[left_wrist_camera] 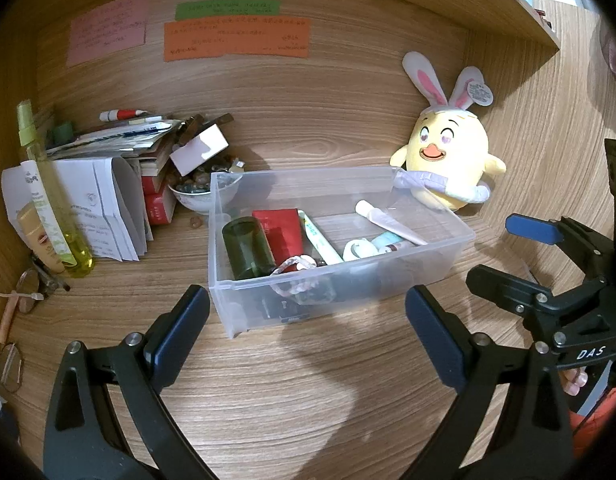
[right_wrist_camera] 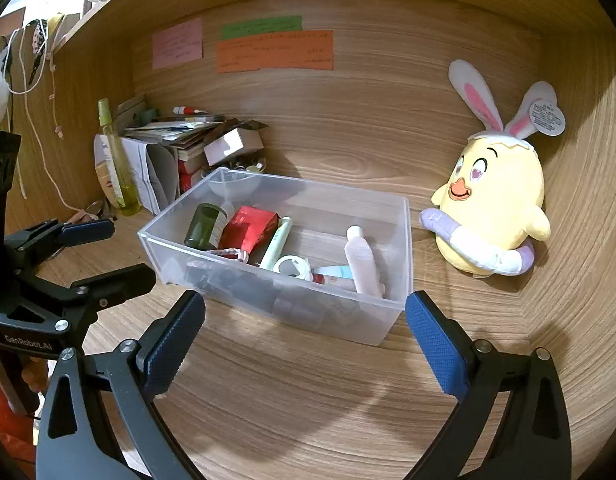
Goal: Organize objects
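Note:
A clear plastic bin (left_wrist_camera: 448, 248) (right_wrist_camera: 402, 248) stands on the wooden desk. It holds a dark green bottle (left_wrist_camera: 246, 246) (right_wrist_camera: 204, 226), a red pouch (left_wrist_camera: 280, 232) (right_wrist_camera: 248, 228), a pink tube (left_wrist_camera: 388, 220) (right_wrist_camera: 362, 262), a white-green tube (left_wrist_camera: 320, 240) (right_wrist_camera: 278, 242) and a tape roll (left_wrist_camera: 358, 249) (right_wrist_camera: 292, 266). My left gripper (left_wrist_camera: 308, 320) is open and empty just in front of the bin. My right gripper (right_wrist_camera: 306, 328) is open and empty at the bin's near wall. Each gripper shows in the other's view, the right one (left_wrist_camera: 520, 252) and the left one (right_wrist_camera: 104, 252).
A yellow chick plush with bunny ears (left_wrist_camera: 448, 160) (right_wrist_camera: 496, 208) leans against the back panel right of the bin. At left are a pile of papers and boxes (left_wrist_camera: 120, 168) (right_wrist_camera: 176, 148), a bowl of small items (left_wrist_camera: 200, 194), a yellow-green spray bottle (left_wrist_camera: 52, 200) (right_wrist_camera: 116, 160) and glasses (left_wrist_camera: 28, 292).

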### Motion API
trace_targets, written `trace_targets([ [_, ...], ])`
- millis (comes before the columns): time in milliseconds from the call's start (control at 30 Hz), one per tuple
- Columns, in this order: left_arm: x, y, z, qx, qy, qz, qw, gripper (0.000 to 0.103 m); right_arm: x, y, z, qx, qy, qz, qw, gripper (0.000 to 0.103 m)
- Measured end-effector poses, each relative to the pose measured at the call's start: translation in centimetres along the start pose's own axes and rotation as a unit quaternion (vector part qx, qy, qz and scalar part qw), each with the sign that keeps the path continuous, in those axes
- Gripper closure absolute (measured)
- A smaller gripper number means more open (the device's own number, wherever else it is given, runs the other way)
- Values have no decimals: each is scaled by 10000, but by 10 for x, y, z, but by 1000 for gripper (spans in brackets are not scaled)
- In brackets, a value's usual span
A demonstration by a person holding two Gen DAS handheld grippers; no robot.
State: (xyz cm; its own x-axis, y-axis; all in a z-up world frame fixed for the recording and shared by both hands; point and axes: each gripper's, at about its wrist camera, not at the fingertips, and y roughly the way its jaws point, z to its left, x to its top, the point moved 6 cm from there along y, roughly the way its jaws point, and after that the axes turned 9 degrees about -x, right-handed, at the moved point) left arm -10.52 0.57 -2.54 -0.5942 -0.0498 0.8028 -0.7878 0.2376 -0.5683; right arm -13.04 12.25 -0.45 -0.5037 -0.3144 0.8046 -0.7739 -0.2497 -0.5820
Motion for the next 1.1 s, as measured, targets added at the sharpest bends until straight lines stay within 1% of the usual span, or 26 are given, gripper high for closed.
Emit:
trace_targets([
  [400,3,3,-2,-23,12,-38,10000,4,0,2,-1,5,29,22,10000,3],
  [567,1,5,-3,-152,-69,85,9998,3,0,2,-1,4,25,17,10000,3],
  [867,0,6,-1,-156,-103,107,9998,4,2,3,-2,8,27,4,10000,3],
  [1100,1,3,-4,-143,-15,67,9999,3,2,4,-1,3,41,12,10000,3],
])
